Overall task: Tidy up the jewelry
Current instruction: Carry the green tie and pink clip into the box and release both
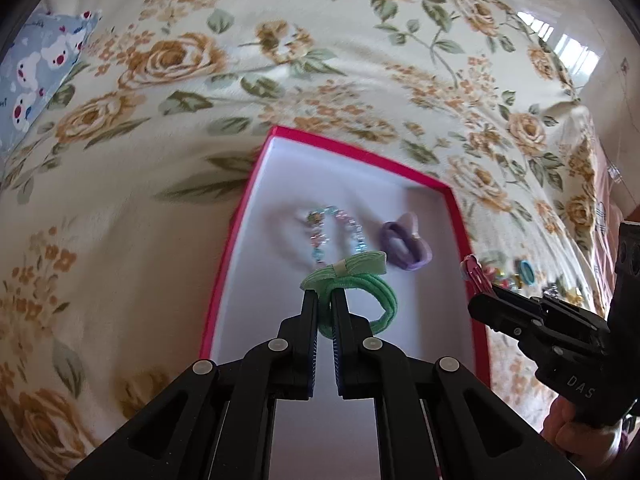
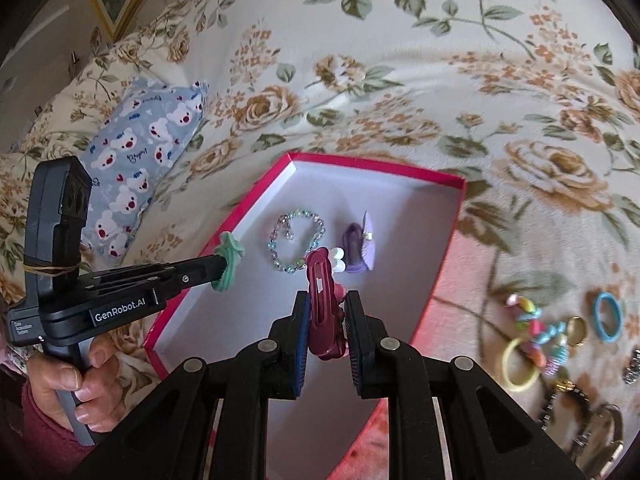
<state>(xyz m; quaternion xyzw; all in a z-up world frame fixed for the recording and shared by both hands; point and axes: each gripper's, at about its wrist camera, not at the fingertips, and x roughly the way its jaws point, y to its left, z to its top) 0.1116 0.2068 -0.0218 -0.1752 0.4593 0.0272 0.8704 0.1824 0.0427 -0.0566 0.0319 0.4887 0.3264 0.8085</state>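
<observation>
A pink box with a white inside (image 1: 256,184) (image 2: 400,216) lies on the floral bedspread. In it are a clear bead bracelet (image 1: 332,232) (image 2: 296,240) and a purple hair tie (image 1: 404,246) (image 2: 360,248). My left gripper (image 1: 323,296) (image 2: 224,266) is shut on a green hair tie with a bow (image 1: 352,284) (image 2: 229,260) and holds it over the box. My right gripper (image 2: 327,298) (image 1: 476,292) is shut on a dark pink hair clip (image 2: 323,308) (image 1: 472,274) with white beads, over the box's near right side.
Loose jewelry lies on the bedspread right of the box: a yellow ring (image 2: 520,364), a blue ring (image 2: 608,316), a colourful bead bracelet (image 2: 536,324), a gold ring (image 2: 576,330) and watches (image 2: 592,432). A blue bear-print pillow (image 2: 136,168) (image 1: 36,76) lies at the left.
</observation>
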